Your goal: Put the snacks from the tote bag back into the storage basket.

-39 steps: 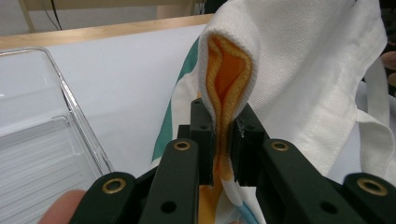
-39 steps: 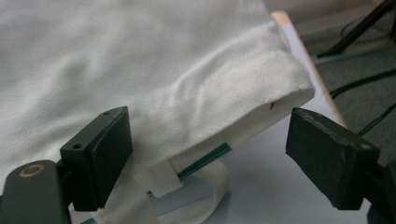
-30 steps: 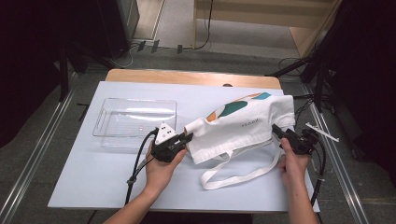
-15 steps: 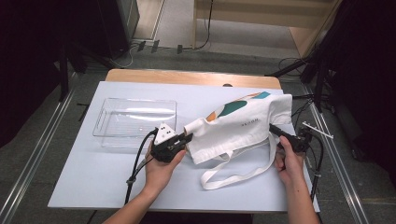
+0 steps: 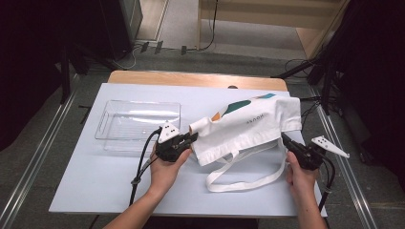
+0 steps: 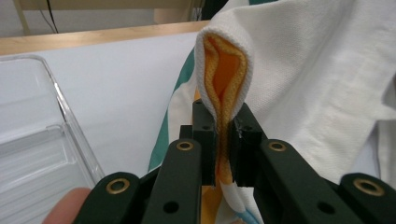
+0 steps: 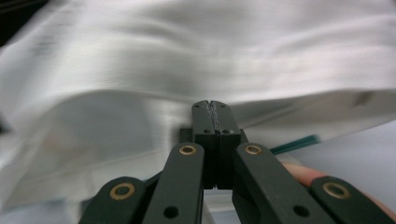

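A white tote bag (image 5: 248,124) with teal and orange print lies across the middle of the table, its long straps (image 5: 243,179) looping toward me. My left gripper (image 5: 193,137) is shut on the bag's left corner; in the left gripper view a fold of white and orange fabric (image 6: 224,88) stands pinched between the jaws of the left gripper (image 6: 224,119). My right gripper (image 5: 285,138) sits at the bag's lower right edge. Its jaws have just closed, and in the right gripper view the right gripper (image 7: 212,105) shows them meeting with nothing between them, the bag (image 7: 187,56) blurred just beyond.
A clear plastic tray (image 5: 138,119) stands empty on the white table (image 5: 95,181), left of the left gripper, also close by in the left gripper view as the tray (image 6: 28,140). Cables and dark stands crowd the floor to the right of the table.
The right gripper reached left to the bag's edge, then drew back a little to the right and toward me. The left gripper and the bag have stayed put.
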A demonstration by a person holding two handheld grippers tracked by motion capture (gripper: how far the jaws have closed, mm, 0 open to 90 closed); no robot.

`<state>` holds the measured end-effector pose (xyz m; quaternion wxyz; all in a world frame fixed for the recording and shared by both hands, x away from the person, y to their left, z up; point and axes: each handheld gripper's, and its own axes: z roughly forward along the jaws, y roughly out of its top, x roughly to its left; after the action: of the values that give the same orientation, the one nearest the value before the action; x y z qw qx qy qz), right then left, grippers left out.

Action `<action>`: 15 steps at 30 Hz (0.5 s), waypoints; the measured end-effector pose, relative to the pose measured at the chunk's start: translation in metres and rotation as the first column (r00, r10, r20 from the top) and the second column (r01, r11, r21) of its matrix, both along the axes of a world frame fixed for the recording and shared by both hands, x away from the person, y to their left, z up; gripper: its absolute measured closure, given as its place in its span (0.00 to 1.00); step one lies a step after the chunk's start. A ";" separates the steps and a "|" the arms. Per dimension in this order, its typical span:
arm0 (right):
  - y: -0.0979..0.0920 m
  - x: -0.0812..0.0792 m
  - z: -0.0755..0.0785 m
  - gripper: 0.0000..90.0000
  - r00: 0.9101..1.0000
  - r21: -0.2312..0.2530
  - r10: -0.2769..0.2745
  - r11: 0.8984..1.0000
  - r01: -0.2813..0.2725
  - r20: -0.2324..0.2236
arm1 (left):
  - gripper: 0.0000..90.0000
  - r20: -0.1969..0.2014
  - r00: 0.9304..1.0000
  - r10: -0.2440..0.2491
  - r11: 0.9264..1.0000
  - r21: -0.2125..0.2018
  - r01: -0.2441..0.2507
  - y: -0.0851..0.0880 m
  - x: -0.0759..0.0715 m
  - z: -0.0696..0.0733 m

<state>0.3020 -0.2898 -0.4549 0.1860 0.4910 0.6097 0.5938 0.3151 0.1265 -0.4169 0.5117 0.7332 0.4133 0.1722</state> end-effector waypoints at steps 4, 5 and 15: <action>0.028 -0.023 0.005 1.00 0.999 -0.207 0.021 0.978 -0.012 0.042 | 0.93 -0.013 0.999 0.030 0.999 0.019 -0.029 -0.003 0.013 0.005; 0.028 -0.024 0.005 1.00 0.999 -0.213 0.004 0.977 0.005 0.041 | 0.92 -0.022 0.999 0.050 0.999 0.022 -0.049 -0.001 0.019 0.006; 0.015 -0.019 0.007 0.79 0.982 -0.196 -0.173 0.963 0.184 0.071 | 0.48 0.018 0.999 0.050 0.998 0.027 -0.050 0.010 -0.009 0.012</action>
<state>0.2830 -0.2750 -0.4478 0.3038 0.5065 0.6147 0.5227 0.3064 0.1365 -0.4050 0.5009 0.7280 0.4246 0.1970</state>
